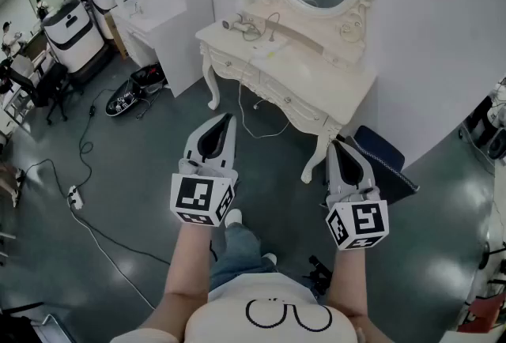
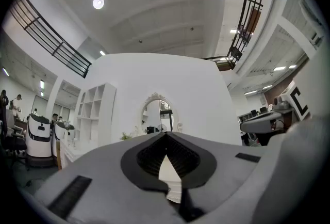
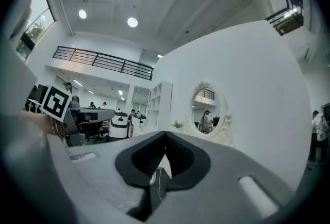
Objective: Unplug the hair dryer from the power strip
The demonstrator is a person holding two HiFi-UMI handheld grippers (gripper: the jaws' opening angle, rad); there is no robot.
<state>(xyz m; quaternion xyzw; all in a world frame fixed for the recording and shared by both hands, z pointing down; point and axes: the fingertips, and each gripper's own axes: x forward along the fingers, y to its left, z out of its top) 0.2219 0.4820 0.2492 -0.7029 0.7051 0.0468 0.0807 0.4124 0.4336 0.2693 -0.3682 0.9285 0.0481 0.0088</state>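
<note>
The hair dryer (image 1: 236, 23) lies at the left end of a cream vanity table (image 1: 316, 81), its cord looping beside it. A flat white strip (image 1: 269, 50), possibly the power strip, lies on the tabletop near the cord; I cannot make out a plug. My left gripper (image 1: 228, 118) is held in the air well short of the table, shut and empty. My right gripper (image 1: 336, 143) hovers near the table's right front leg, also shut with nothing in it. Each gripper view shows closed jaws, left gripper (image 2: 166, 135) and right gripper (image 3: 165, 135), pointing toward the oval mirror (image 2: 157, 115).
A white cable (image 1: 254, 124) hangs under the vanity. Another power strip (image 1: 75, 197) with long cords lies on the floor at left. A dark blue bag (image 1: 387, 160) leans by the table's right side. White shelves (image 1: 162, 9), chairs and round white machines (image 1: 69, 32) stand at left.
</note>
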